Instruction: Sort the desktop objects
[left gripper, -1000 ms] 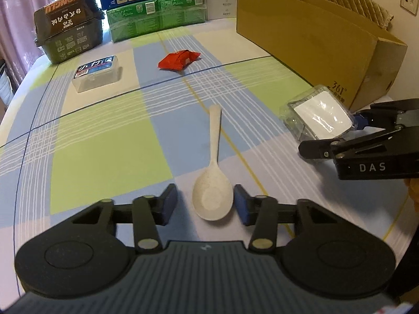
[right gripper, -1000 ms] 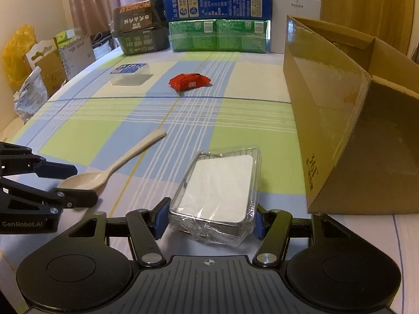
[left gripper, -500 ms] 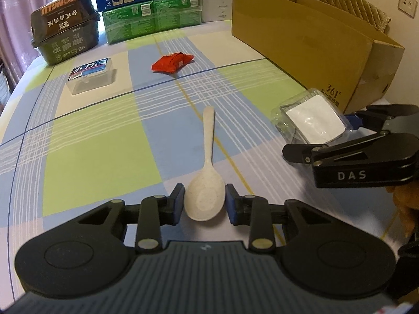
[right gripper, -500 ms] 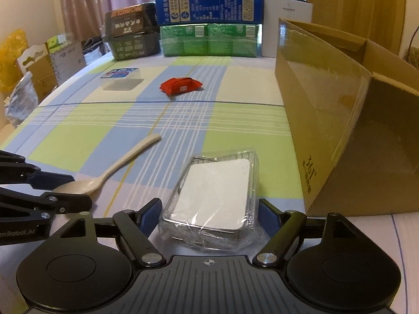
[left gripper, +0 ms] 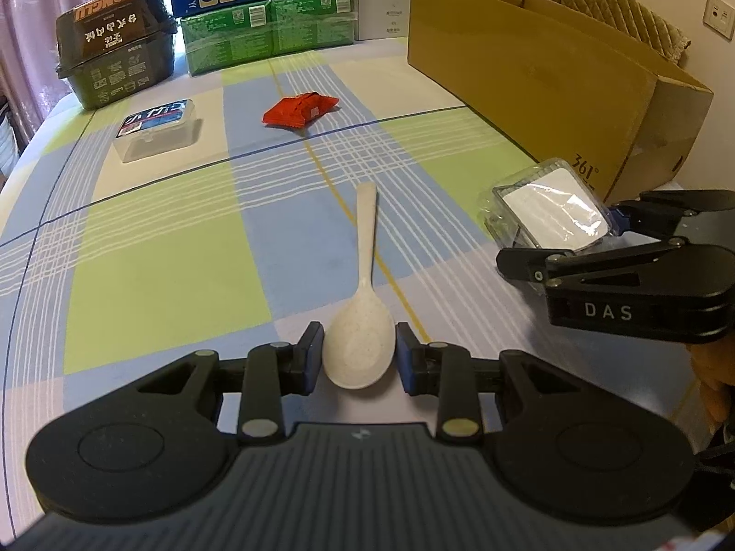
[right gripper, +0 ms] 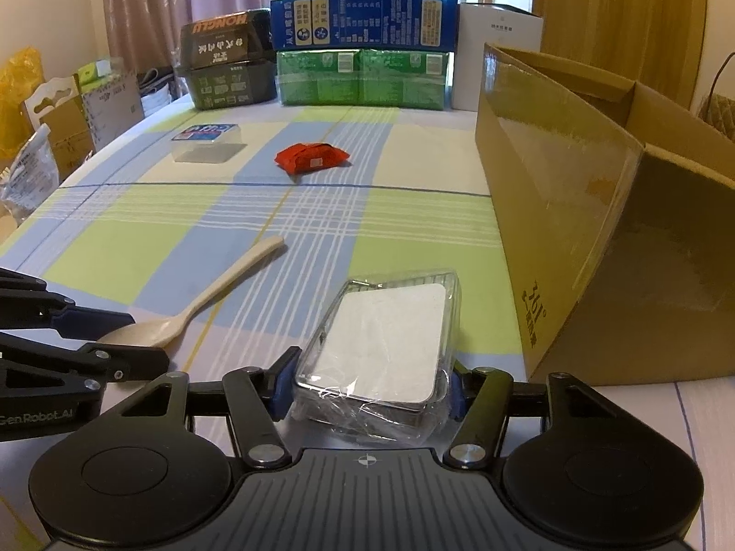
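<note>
The cream spoon (left gripper: 363,317) lies on the checked tabletop (left gripper: 161,266), bowl nearest the camera and handle pointing away toward the red snack packet (left gripper: 301,110). The left claw (left gripper: 358,356) is clamped on the bowl, its blue pads (left gripper: 314,353) pressed against both sides; the bowl's near rim sits just ahead of the claw's body, and whether the spoon is lifted off the cloth cannot be told. In the right wrist view the same spoon (right gripper: 202,303) has its bowl partly hidden behind the left claw's black fingers at the frame's left edge.

The clear-wrapped white box (right gripper: 386,353) sits between the fingers of the right claw (right gripper: 370,383), which is closed on its near end; the left pad (right gripper: 285,381) shows plainly, while the right pad is mostly covered by crumpled wrap. From the left wrist view this box (left gripper: 551,216) is cut off at its lower edge by the right claw's arm.

Just beside the box to the right stands the open cardboard box (right gripper: 597,211), its inside only partly visible. Farther back lie a small clear case with a blue label (left gripper: 156,135), and stacked cartons (right gripper: 363,64) whose print is too small to read
</note>
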